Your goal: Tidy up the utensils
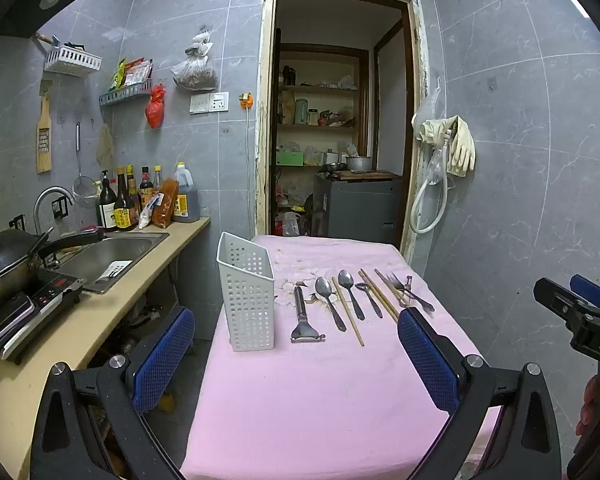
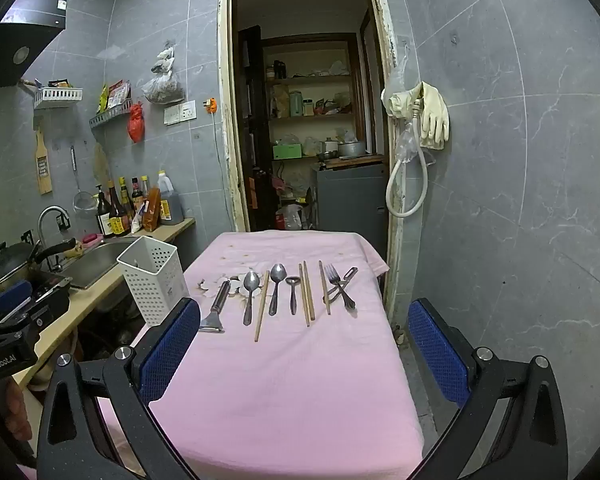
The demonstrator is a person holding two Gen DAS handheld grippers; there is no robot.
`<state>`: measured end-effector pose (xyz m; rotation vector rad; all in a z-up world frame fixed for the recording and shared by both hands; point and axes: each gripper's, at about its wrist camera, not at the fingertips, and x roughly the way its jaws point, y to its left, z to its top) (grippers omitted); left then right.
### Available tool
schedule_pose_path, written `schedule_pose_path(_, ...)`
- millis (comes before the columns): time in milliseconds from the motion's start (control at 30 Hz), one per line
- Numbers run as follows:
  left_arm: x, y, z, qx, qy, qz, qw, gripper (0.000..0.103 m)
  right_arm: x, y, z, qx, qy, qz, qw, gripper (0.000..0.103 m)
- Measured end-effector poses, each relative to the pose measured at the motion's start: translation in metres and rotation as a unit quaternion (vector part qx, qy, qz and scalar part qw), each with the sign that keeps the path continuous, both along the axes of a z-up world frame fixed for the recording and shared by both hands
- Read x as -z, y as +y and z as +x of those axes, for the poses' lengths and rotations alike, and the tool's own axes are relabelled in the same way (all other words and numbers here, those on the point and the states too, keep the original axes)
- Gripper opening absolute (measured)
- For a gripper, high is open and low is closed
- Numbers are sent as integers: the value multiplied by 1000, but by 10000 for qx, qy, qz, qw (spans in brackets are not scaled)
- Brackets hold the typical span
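A white perforated utensil holder [image 1: 247, 298] [image 2: 155, 280] stands upright at the left side of the pink-covered table [image 1: 300, 400] [image 2: 292, 380]. To its right lies a row of utensils: a peeler [image 1: 301, 314] [image 2: 217, 305], two large spoons [image 1: 329, 298] [image 2: 250, 290], a small spoon [image 1: 369, 297] [image 2: 292, 290], several wooden chopsticks [image 1: 348, 312] [image 2: 307, 294] and forks [image 1: 410, 294] [image 2: 339, 286]. My left gripper [image 1: 296, 354] is open, held back from the row. My right gripper [image 2: 308, 344] is open too, with nothing between its fingers.
A counter [image 1: 100, 320] with a sink [image 1: 112, 256], a wok [image 1: 4, 260], an induction hob and sauce bottles [image 1: 128, 204] runs along the left. An open doorway [image 1: 332, 120] lies behind the table. A hose and gloves [image 1: 456, 148] hang on the tiled right wall.
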<state>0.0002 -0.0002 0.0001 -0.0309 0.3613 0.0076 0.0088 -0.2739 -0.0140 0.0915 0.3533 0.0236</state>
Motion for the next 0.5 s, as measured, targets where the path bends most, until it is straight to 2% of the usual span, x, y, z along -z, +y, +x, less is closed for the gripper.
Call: schedule_pose_path(500, 0, 0, 1, 7, 34, -43, 10000, 102, 1, 2, 2, -5, 1, -3, 10000, 102)
